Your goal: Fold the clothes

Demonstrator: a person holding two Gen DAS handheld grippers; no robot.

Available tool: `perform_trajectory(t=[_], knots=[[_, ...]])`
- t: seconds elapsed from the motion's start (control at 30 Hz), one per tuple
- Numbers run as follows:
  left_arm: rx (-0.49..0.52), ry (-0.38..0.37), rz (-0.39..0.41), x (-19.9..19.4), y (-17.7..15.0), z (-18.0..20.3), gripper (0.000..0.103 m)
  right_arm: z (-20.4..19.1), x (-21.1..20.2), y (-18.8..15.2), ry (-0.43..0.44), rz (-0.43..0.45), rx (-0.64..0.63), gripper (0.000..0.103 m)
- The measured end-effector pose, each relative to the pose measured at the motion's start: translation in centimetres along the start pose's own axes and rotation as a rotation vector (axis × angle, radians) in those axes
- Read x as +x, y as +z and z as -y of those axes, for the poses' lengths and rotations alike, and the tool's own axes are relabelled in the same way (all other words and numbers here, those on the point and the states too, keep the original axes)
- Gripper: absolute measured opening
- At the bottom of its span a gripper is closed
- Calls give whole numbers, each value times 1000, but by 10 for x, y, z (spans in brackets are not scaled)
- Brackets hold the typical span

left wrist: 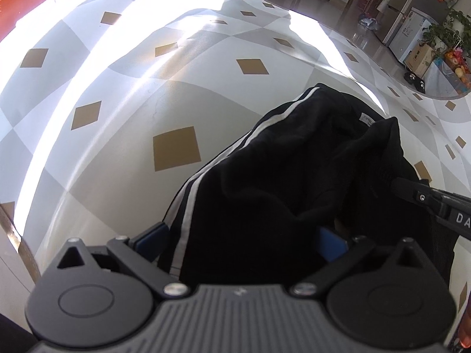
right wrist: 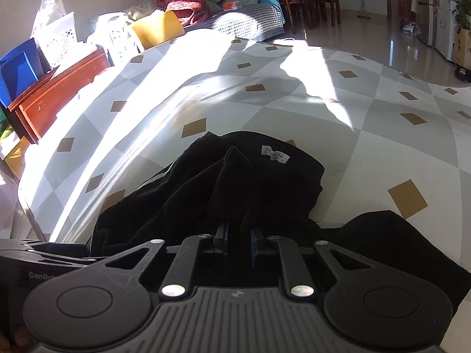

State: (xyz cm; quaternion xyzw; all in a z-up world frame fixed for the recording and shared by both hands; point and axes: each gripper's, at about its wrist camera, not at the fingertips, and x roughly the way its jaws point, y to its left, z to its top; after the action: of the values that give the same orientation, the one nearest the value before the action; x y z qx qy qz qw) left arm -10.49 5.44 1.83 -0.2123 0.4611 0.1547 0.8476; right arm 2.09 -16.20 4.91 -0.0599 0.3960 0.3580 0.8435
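Note:
A black garment (left wrist: 265, 176) with two white side stripes lies bunched on the table's cloth (left wrist: 117, 88), which is checked grey and white with tan diamonds. Its white label (right wrist: 275, 154) faces up. My left gripper (left wrist: 241, 235) stands wide, its blue pads (left wrist: 151, 236) on either side of the striped edge, and cloth fills the gap and hides the tips. In the right wrist view my right gripper (right wrist: 238, 229) is shut on a raised fold of the black garment (right wrist: 235, 182). In the left wrist view the right gripper's fingers (left wrist: 412, 189) enter from the right, against the garment.
A red-brown wooden cabinet (right wrist: 59, 88) with blue bins (right wrist: 17, 70) and bags stands beyond the table's left edge. A sofa with piled things (right wrist: 235, 20) lies at the far end. Shiny floor, a fridge (left wrist: 424, 8) and plants are to the right.

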Motion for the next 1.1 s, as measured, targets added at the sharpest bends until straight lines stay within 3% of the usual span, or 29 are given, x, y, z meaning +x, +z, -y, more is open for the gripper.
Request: perform_trajectory(t=[0.3,0.53,0.9,1.1], knots=[[-157,-55,66,-15,13,-27,103,-21,-28,-5,88,21,-117,10],[-202,-119,100,-25,21,-30,103,-39,-34,-25,170,-19,-187,10],[-64,-160,97,-26,25,10,103,-76,-25,-60,282,-141,-346,13],[-32,-108,6,2,15,15,103,-72,-29,-57,309,-159,-357,27]])
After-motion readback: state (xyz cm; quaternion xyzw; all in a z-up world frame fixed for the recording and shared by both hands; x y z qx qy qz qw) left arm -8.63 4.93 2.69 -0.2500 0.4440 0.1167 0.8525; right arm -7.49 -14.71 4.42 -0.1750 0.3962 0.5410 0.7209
